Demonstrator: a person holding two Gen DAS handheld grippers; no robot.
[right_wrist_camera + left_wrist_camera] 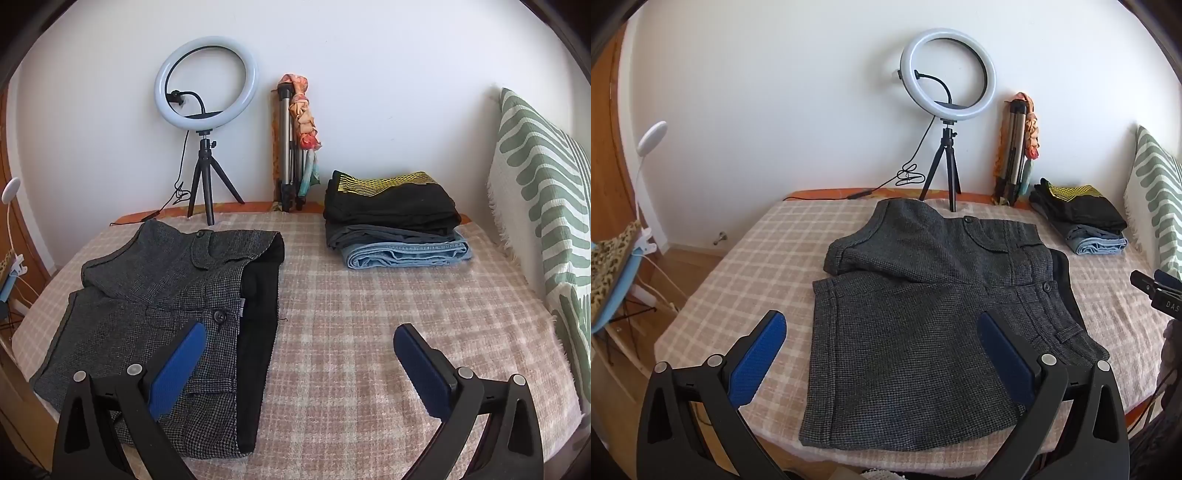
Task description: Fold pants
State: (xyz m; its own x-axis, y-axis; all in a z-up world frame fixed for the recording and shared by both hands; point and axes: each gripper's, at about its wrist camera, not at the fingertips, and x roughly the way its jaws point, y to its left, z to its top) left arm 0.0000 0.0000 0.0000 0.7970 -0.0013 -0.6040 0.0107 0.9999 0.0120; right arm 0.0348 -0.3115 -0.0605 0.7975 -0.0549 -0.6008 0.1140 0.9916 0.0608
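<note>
A bed covered with a pink-and-cream checked blanket [369, 314] fills both views. On it, toward its left side, lie the dark grey houndstooth woven pants [905, 332], short-legged and spread flat, with the far leg folded over at an angle and the black lining of the waistband showing along their right edge. To the right, a white cushion with green wavy stripes [535, 206] leans upright at the edge of the bed. Near the back right lies a stack of folded clothes, black on top and light blue denim beneath [395, 221], well apart from the pants. A white ring light on a small black tripod [947, 86] stands at the far edge, against the wall.

The left gripper [882, 363] hovers over the near leg of the pants, jaws spread wide and holding nothing. The right gripper [299, 369] hangs just right of the pants, jaws likewise released.
</note>
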